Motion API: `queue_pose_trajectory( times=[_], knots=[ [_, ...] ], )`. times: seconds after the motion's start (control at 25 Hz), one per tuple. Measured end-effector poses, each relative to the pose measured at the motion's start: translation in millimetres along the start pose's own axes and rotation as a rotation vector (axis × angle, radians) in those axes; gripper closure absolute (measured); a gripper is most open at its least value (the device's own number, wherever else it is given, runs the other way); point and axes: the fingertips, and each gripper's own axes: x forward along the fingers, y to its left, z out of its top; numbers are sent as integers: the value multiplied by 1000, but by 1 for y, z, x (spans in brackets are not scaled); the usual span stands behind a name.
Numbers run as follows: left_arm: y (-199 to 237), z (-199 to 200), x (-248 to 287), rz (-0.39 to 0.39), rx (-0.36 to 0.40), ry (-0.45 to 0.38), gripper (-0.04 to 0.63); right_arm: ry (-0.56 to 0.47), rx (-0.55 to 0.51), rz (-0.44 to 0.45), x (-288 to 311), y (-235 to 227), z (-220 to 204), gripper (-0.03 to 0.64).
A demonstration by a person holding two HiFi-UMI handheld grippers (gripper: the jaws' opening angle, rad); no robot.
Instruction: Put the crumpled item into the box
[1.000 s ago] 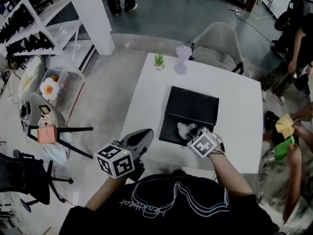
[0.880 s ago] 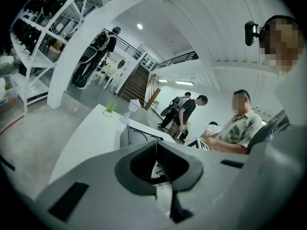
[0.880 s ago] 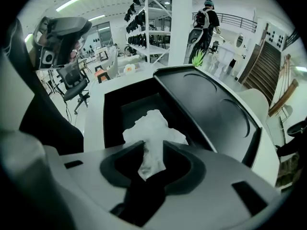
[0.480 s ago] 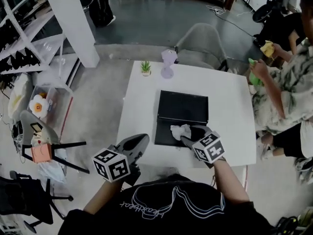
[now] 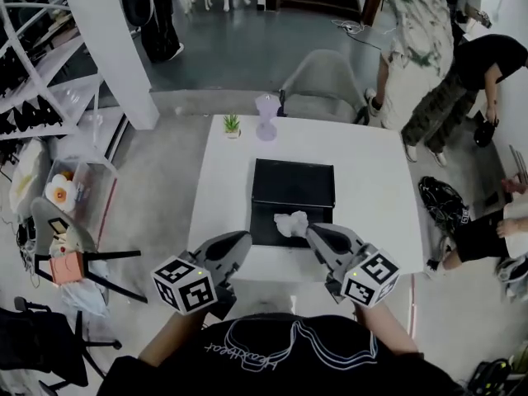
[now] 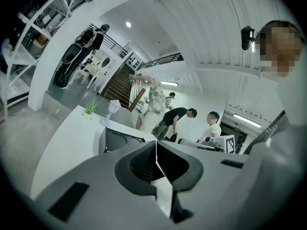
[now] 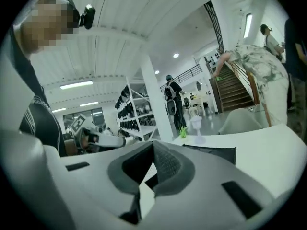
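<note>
A black box (image 5: pixel 293 186) lies open on the white table (image 5: pixel 371 188). The crumpled white item (image 5: pixel 290 223) rests in its near part, by the front edge. My right gripper (image 5: pixel 316 233) hovers just right of the item and clear of it, near the table's front edge, its jaws shut on nothing (image 7: pixel 153 157). My left gripper (image 5: pixel 240 240) hangs left of the box's front corner, also shut and empty (image 6: pixel 156 152). The box (image 6: pixel 117 139) shows past the left jaws, and its edge (image 7: pixel 211 152) past the right ones.
A small potted plant (image 5: pixel 232 124) and a pale purple vase (image 5: pixel 266 118) stand at the table's far edge. A grey chair (image 5: pixel 322 97) is behind the table. People (image 5: pixel 421 48) move at the back right. A chair with an orange item (image 5: pixel 66 254) and shelves (image 5: pixel 33 73) are at the left.
My right gripper has let go of the crumpled item and drawn back toward me; the item stays in the box. The people at the right have walked farther back.
</note>
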Motion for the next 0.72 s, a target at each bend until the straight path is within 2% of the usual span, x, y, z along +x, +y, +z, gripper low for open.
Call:
queue_pose_trajectory(
  times=[0.28,0.72],
  knots=[
    [-65,-5,-9,-26,46,-52,588,-87,58,112,-54,29,18,614],
    [-141,-42,-21,-16,109,-86,588,-156,39,155,-132,51,15,614]
  ],
)
